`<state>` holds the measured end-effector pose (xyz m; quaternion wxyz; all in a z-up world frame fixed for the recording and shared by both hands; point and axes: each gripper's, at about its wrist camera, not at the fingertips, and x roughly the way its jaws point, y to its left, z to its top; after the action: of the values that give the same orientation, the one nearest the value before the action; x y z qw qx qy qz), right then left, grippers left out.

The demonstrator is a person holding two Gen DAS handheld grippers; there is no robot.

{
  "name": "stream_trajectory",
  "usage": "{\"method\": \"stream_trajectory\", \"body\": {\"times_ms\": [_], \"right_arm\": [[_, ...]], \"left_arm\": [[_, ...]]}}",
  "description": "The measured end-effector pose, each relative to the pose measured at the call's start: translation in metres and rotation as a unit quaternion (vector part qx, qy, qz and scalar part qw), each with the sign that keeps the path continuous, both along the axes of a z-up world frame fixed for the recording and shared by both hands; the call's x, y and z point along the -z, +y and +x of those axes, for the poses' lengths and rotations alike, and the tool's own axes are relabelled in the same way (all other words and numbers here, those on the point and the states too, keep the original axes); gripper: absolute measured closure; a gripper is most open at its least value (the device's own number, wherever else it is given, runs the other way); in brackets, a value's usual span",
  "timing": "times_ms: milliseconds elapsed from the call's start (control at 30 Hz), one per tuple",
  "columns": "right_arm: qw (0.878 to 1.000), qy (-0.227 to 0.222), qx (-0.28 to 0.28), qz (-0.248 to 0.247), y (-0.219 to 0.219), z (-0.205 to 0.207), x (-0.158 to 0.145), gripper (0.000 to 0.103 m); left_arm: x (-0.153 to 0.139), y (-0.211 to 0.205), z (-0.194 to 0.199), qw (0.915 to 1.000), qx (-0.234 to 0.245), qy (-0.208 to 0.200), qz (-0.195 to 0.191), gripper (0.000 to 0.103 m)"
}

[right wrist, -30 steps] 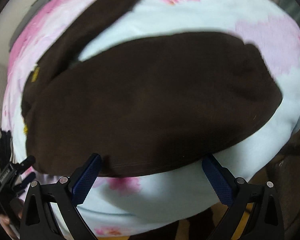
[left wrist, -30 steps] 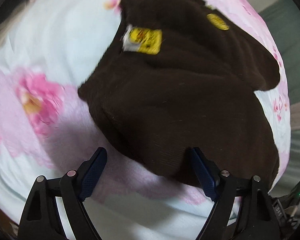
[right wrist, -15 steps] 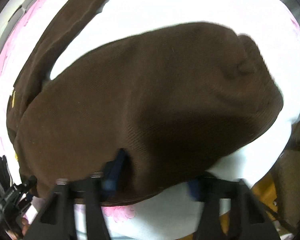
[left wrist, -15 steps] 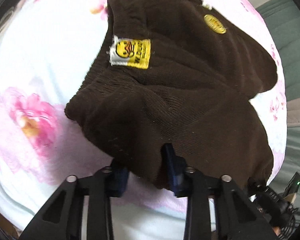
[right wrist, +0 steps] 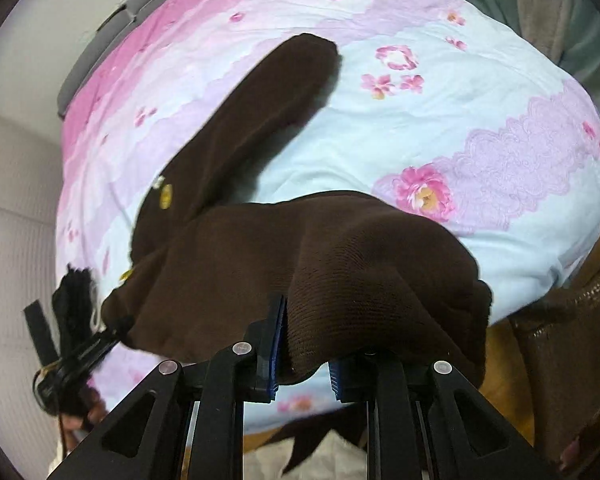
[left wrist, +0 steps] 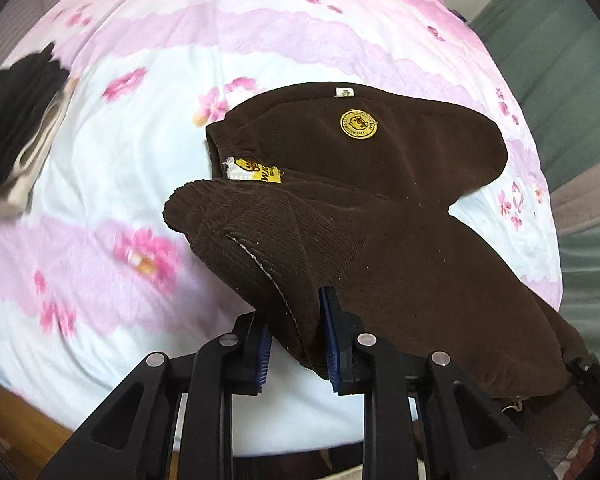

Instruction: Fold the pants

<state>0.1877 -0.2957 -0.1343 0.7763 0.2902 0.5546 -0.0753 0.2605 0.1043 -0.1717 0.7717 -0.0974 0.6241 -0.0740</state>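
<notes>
pants (left wrist: 380,240) on bed (left wrist: 140,120) | left claw (left wrist: 296,336) and right claw (right wrist: 304,352) both clamped on near leg, lifted | first fold barely begun, far leg flat

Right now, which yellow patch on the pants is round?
The badge on the flat far panel of the brown corduroy pants; the waistband label is rectangular and half hidden.

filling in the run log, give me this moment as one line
task: fold pants | left tongs: shut on brown corduroy pants | right tongs: shut on pants | other leg flat on floral bedsheet
</notes>
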Motion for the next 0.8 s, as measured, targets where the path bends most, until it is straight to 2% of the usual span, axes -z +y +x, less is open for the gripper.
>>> {"method": "stream_trajectory", "body": {"times_ms": [133, 233, 333, 433, 567, 800], "right_arm": [[0.999, 0.025, -0.011, 0.018, -0.012, -0.003, -0.005, 0.083], [0.999, 0.029, -0.028, 0.028, -0.024, 0.018, -0.01, 0.083], [0.998, 0.024, -0.042, 0.034, -0.029, 0.043, -0.023, 0.083], [0.998, 0.015, -0.059, 0.035, -0.04, 0.086, -0.032, 0.083], [0.996, 0.011, -0.078, 0.039, -0.051, 0.148, -0.034, 0.083], [0.997, 0.024, -0.056, 0.039, -0.06, 0.256, -0.014, 0.083]], "left_arm": [[0.005, 0.002, -0.004, 0.9984, -0.049, 0.027, 0.004, 0.08], [0.008, -0.005, -0.003, 0.9938, -0.1, 0.048, 0.001, 0.081], [0.004, -0.014, 0.012, 0.989, -0.137, 0.052, 0.015, 0.081], [0.005, -0.029, 0.037, 0.9849, -0.16, 0.056, 0.036, 0.082], [-0.001, -0.031, 0.077, 0.9746, -0.215, 0.051, 0.034, 0.082], [0.006, -0.032, 0.154, 0.9566, -0.283, 0.064, 0.031, 0.082]]}}
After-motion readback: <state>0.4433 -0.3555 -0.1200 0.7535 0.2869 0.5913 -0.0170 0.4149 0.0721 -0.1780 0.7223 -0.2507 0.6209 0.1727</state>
